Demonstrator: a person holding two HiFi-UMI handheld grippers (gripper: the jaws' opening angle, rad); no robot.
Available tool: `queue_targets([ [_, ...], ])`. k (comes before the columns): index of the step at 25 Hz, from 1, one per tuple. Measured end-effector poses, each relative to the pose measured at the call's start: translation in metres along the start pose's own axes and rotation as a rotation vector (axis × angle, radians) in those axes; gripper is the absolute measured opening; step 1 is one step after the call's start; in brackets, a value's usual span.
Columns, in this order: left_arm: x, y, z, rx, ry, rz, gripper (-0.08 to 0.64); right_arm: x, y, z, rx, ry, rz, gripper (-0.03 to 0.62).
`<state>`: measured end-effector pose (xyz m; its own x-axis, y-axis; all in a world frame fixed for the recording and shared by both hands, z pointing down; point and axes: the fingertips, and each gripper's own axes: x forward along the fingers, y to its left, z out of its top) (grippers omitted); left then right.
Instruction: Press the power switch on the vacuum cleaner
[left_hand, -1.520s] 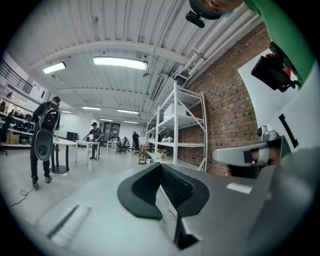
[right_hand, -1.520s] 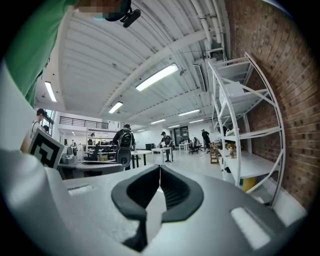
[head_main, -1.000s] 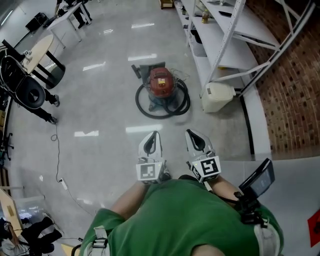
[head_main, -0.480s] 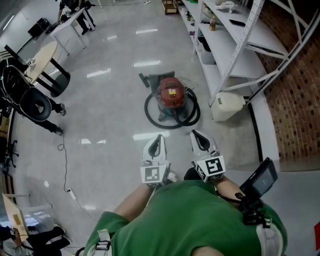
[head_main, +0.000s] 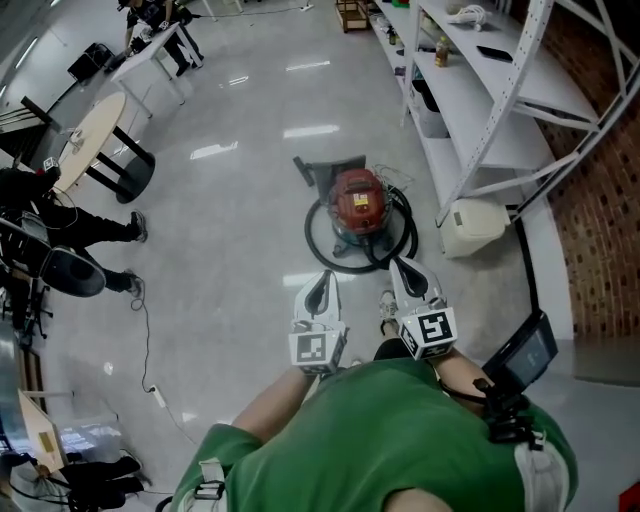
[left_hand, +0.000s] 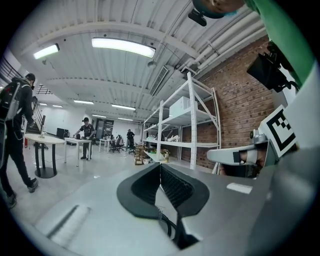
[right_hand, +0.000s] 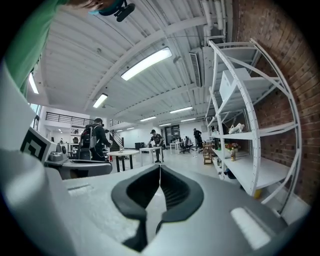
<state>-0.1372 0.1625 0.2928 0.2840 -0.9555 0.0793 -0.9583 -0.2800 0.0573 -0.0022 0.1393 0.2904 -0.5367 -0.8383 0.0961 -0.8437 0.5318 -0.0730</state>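
Standing vacuum cleaner (head_main: 358, 203): being faced on the floor (head_main: 230, 250) just ahead.
Left claw (head_main: 322, 278): being held together, empty.
Right claw (head_main: 404, 265): being held together, empty, likely for poking the switch.

Your vacuum cleaner (head_main: 358, 203) stands upright on the floor (head_main: 230, 235) ahead of you, a little to the right. It is a round red canister with a pale label on top. Its black hose (head_main: 322, 257) coils around the base, and the dark floor nozzle (head_main: 325, 168) lies at its far left.
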Motion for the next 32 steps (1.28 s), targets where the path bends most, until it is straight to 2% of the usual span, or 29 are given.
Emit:
queue_targets([
  [14, 0.164, 0.017, -0.009, 0.035, 0.074, 0.076, 0.006, 0.118, -0.118, 0.001, 0.042, 0.028, 0.069, 0.005],
  [17, 0.194, 0.023, -0.029, 0.09, 0.123, 0.109, 0.006, 0.144, -0.146, -0.007, 0.069, 0.044, 0.083, 0.005],
  [20, 0.222, 0.027, -0.041, 0.086, 0.145, 0.125, 0.006, 0.168, -0.171, -0.014, 0.083, 0.054, 0.09, 0.005],
  [26, 0.254, 0.037, -0.048, 0.089, 0.159, 0.163, 0.006, 0.198, -0.193, -0.027, 0.081, 0.091, 0.11, 0.005],
  [32, 0.27, 0.051, -0.059, 0.033, 0.173, 0.194, 0.006, 0.216, -0.201, -0.033, 0.059, 0.146, 0.118, 0.005],
])
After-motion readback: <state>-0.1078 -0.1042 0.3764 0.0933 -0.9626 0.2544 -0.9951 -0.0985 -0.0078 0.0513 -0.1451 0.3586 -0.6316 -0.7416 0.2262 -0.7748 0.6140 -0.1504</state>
